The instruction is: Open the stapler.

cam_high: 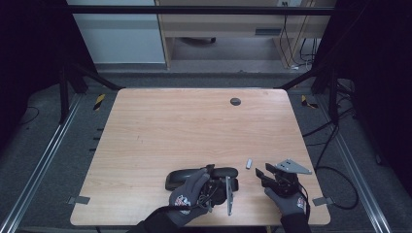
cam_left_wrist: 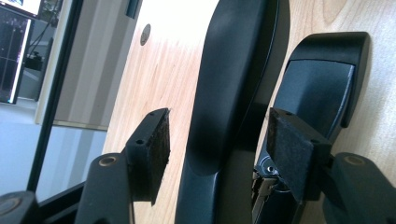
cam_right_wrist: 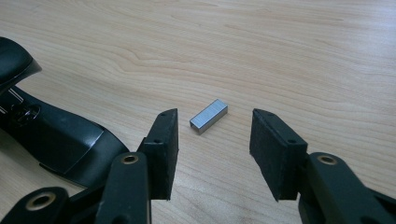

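Note:
A black stapler (cam_high: 201, 175) lies near the table's front edge, hinged apart into a long top arm (cam_left_wrist: 233, 93) and a base (cam_left_wrist: 322, 88). My left gripper (cam_high: 216, 174) straddles the top arm. In the left gripper view its jaws (cam_left_wrist: 224, 149) stand either side of the arm, with a gap at the left pad (cam_left_wrist: 156, 149). A small silver block of staples (cam_high: 248, 163) lies just right of the stapler. My right gripper (cam_high: 261, 175) is open and rests low on the table. The staples (cam_right_wrist: 208, 116) lie just beyond its fingertips (cam_right_wrist: 215, 149), untouched, and the stapler (cam_right_wrist: 60, 140) shows at the left.
The wooden table (cam_high: 194, 126) has a round cable hole (cam_high: 235, 101) near its far edge, also seen in the left gripper view (cam_left_wrist: 145, 34). Black frame posts stand at the table's far corners. Cables run along the floor at the right.

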A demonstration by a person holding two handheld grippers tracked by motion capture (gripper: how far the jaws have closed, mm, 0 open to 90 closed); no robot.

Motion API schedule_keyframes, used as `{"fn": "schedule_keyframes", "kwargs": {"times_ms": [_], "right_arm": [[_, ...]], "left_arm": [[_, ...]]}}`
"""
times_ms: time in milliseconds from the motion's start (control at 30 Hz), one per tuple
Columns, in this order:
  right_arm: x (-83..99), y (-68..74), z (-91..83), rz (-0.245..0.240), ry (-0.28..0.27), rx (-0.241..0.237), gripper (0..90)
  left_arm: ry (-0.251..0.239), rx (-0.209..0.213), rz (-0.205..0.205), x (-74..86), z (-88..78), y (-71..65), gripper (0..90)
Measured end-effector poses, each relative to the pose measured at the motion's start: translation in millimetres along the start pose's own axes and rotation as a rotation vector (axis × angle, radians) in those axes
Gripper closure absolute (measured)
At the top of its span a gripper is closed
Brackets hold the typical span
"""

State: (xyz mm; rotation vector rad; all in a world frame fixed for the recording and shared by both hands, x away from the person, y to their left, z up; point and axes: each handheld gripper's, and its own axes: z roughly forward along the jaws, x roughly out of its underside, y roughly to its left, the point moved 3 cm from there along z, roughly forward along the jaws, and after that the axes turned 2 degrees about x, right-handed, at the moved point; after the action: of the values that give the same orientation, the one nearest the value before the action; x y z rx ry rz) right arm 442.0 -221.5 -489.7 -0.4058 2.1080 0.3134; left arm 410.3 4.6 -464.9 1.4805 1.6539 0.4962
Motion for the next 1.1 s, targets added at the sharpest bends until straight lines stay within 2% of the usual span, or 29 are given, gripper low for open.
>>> {"fn": "schedule_keyframes", "kwargs": {"times_ms": [700,800,867,1100], "right_arm": [[0.1,13.9,1.5,-0.002,0.016,-0.076,65.1],[0.3,17.0,2.3,-0.002,0.020,-0.087,66.6],[0.9,21.6,3.6,-0.005,0.029,-0.103,69.3],[1.8,32.2,5.6,-0.014,0.046,-0.141,76.6]], "left_arm": [[0.030,-0.067,0.031,1.2,9.3,-6.1,53.1],[0.031,-0.070,0.029,0.7,9.5,-7.3,54.8],[0.033,-0.084,0.045,0.0,9.3,-9.0,55.9],[0.040,-0.097,0.063,-0.1,8.9,-9.7,57.3]]}}
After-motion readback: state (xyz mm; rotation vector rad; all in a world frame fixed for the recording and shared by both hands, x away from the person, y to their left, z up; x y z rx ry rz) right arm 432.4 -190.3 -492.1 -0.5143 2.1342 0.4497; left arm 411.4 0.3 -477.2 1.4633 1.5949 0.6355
